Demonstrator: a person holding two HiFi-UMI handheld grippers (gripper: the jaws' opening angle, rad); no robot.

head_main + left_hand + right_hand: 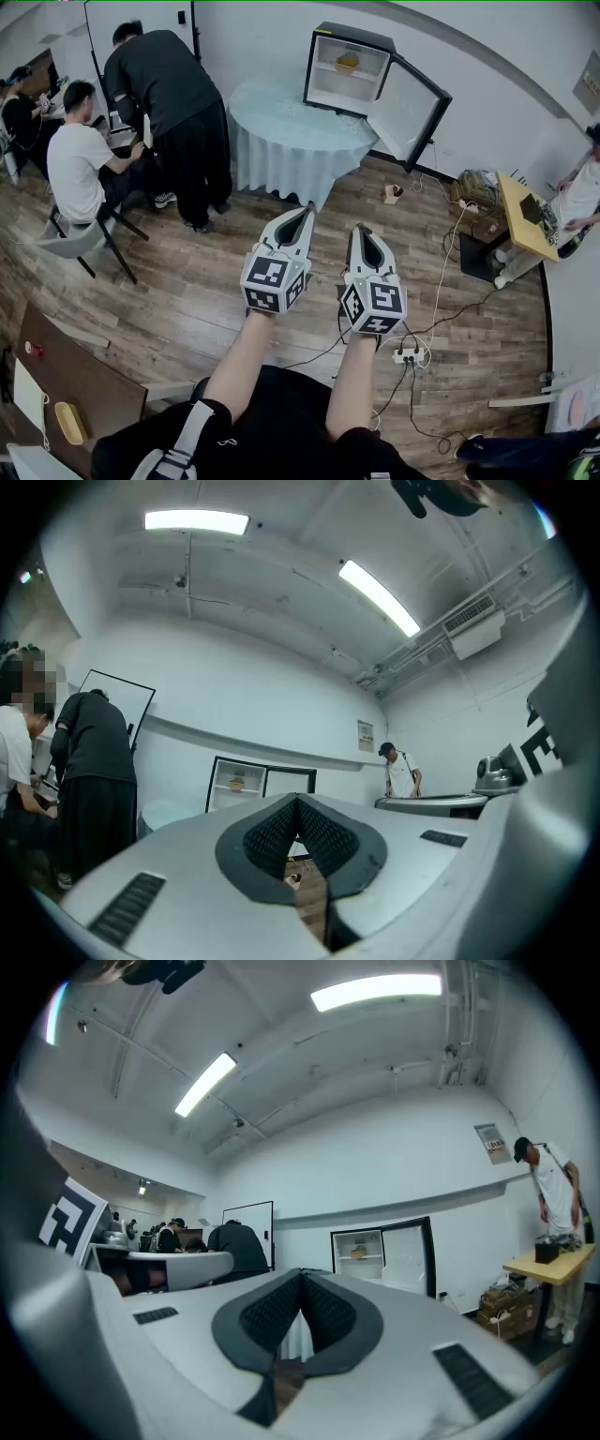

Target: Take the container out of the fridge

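Far off, on the upper shelf of the open fridge (pixel 354 37), sits what seems the container (pixel 348 63), while the left gripper (pixel 306 210) and right gripper (pixel 361 231) are pinched closed and empty, so arriving unopened they could knock it backward.

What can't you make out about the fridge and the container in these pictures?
Container: too small in every view to tell its shape or lid.
Fridge: bottom hidden behind the left gripper in the left gripper view.
Table: legs hidden under its cloth in the head view.
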